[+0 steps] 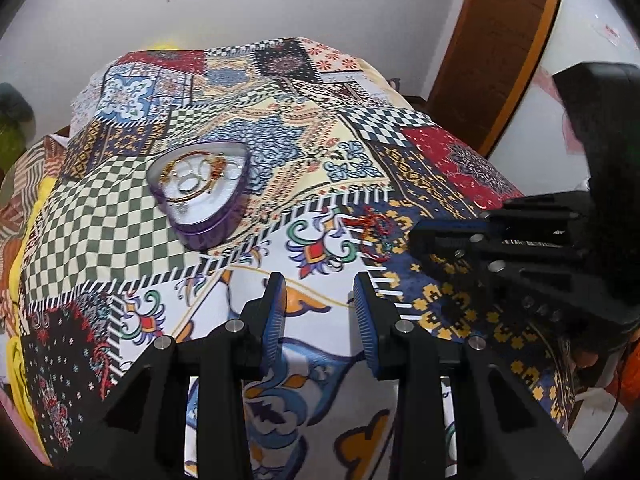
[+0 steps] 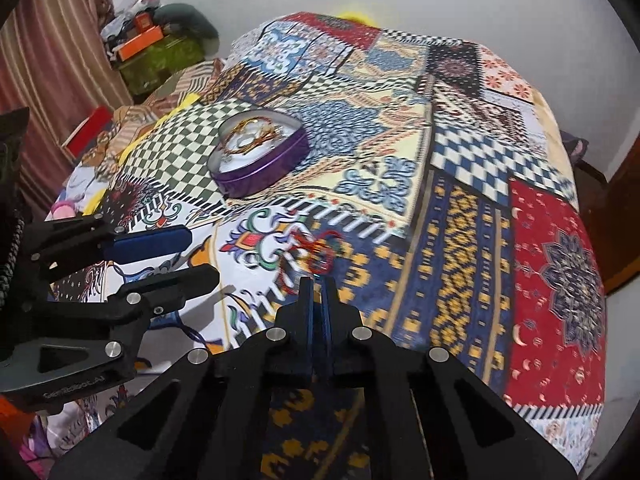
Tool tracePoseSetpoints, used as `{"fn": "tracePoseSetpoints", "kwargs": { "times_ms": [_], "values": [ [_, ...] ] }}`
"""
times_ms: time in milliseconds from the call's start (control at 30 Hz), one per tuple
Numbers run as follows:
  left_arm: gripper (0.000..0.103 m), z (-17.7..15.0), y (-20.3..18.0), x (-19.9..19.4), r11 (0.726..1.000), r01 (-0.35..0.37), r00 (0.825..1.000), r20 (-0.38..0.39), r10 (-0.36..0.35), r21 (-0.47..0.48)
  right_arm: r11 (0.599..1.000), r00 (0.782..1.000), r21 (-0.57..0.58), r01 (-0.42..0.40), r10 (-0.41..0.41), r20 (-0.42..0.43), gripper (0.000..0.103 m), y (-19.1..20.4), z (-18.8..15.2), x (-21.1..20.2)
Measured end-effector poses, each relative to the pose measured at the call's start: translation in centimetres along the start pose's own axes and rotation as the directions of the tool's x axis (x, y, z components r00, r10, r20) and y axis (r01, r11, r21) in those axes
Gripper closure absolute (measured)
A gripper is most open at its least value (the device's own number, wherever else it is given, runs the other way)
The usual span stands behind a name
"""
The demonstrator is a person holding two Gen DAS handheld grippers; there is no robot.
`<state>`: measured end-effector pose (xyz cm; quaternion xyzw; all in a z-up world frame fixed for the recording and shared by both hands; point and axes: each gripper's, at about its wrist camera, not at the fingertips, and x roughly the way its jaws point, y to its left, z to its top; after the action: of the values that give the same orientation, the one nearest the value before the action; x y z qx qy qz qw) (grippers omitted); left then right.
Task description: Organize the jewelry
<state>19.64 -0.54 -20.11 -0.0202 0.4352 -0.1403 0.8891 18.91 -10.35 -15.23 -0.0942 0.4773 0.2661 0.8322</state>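
Note:
A purple heart-shaped tin (image 1: 200, 196) holds gold bangles and rings on a white lining; it also shows in the right wrist view (image 2: 260, 156). A tangle of red bangles and thread (image 1: 374, 236) lies on the patterned cloth, seen in the right wrist view (image 2: 320, 252) too. My left gripper (image 1: 320, 300) is open and empty, hovering over the cloth near the red bangles. My right gripper (image 2: 319, 284) has its jaws nearly together just short of the red bangles; whether it pinches anything is unclear.
A patchwork cloth (image 2: 460, 220) covers the surface. Clutter and boxes (image 2: 140, 44) sit at the far left by a curtain. A wooden door frame (image 1: 492, 52) stands at the right.

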Motion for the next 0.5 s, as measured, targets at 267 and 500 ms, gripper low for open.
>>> {"fn": "tracePoseSetpoints", "kwargs": {
  "times_ms": [267, 500],
  "values": [
    [0.073, 0.2, -0.9, 1.7, 0.999, -0.023, 0.999, -0.022, 0.024, 0.036, 1.000, 0.999, 0.019, 0.010, -0.011, 0.045, 0.099, -1.8, -0.3, -2.5],
    [0.079, 0.8, -0.7, 2.8, 1.000, 0.021, 0.999, -0.035, -0.020, 0.017, 0.998, 1.000, 0.052, -0.021, 0.021, -0.010, 0.066, -2.6, -0.5, -1.6]
  ]
}}
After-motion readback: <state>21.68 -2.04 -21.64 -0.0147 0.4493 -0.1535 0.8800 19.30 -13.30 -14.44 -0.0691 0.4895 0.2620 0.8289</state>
